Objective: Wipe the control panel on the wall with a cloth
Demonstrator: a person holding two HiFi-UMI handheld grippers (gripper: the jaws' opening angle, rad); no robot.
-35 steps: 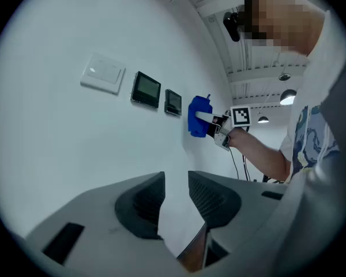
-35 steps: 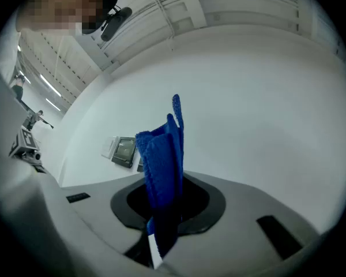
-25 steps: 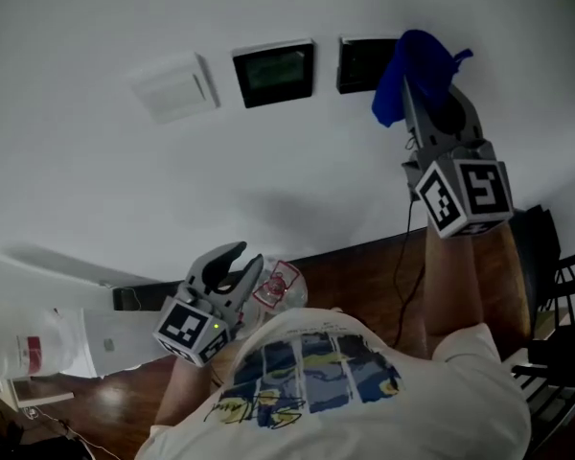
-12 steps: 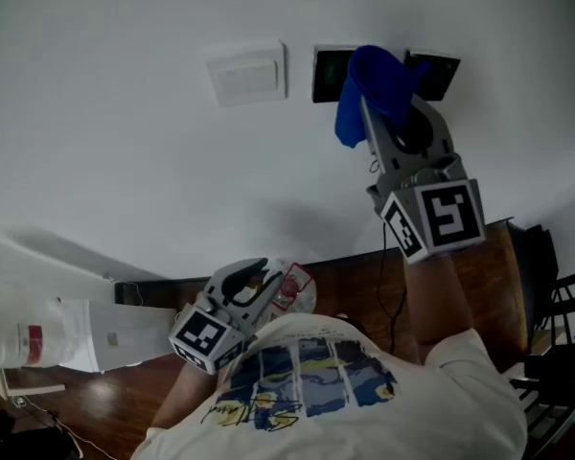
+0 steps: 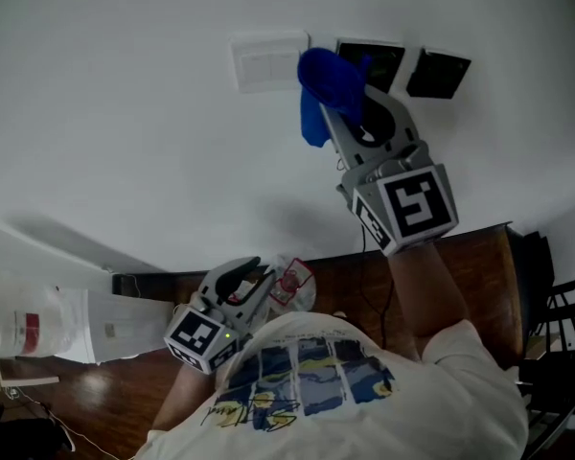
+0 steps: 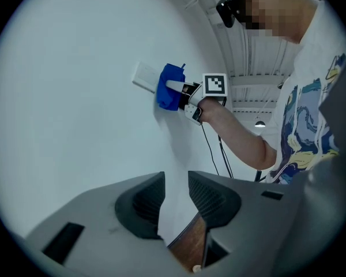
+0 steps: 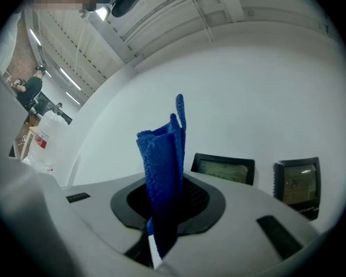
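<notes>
Leftward across the wall went the blue cloth (image 5: 324,80): a second earlier it covered the right-hand dark panel (image 5: 439,73), half a second earlier the middle panel (image 5: 376,57), and at this moment it lay at that panel's left edge, lapping onto the white switch plate (image 5: 266,62). The right gripper (image 5: 337,105) carried it there, its jaws clamped on the cloth, which stood bunched up between them in the right gripper view with both panels showing bare to its right. The left gripper (image 5: 241,281) hung low near the person's shirt (image 5: 307,381), well apart from the panels, its jaws a little apart with nothing between them, only wall and wooden floor (image 5: 441,266) showing through the gap.

By these pictures the wiping looked well along: one pass had run over both dark panels from right to left. Whether the screens were clean could not be told. What seemed left was at most the white plate or a return stroke, then lowering the cloth.
</notes>
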